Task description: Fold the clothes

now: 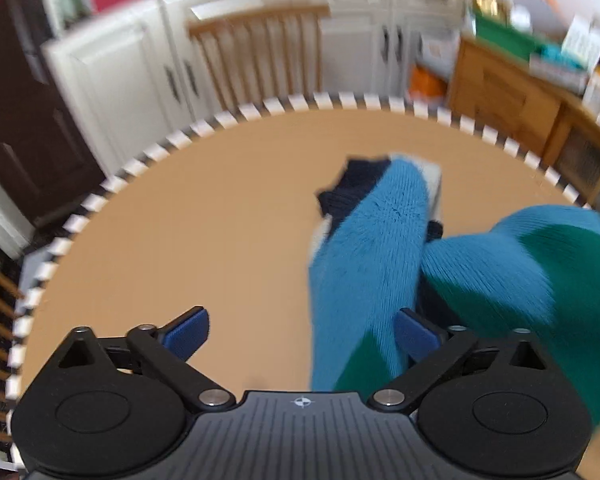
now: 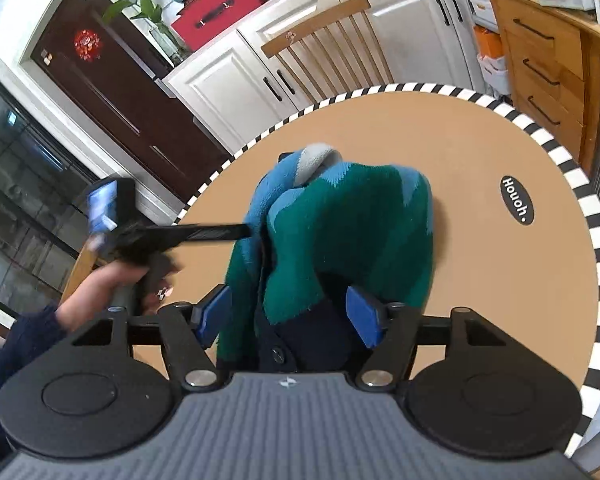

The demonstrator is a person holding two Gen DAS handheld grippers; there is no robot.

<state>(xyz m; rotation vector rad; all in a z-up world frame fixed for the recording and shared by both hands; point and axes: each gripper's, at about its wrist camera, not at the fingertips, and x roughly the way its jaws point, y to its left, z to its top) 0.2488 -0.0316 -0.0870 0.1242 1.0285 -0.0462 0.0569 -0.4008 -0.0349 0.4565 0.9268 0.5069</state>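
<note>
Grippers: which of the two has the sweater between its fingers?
The right gripper: its open fingers straddle the green and blue sweater. The left gripper, also open, has mostly bare table between its fingers.

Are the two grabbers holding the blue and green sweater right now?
No, nothing is held. The right gripper is open around the sweater without pinching it. The left gripper is open too, beside a blue sleeve.

Sweater (image 2: 339,232) lies on table (image 2: 479,140), chair (image 2: 323,44) behind
</note>
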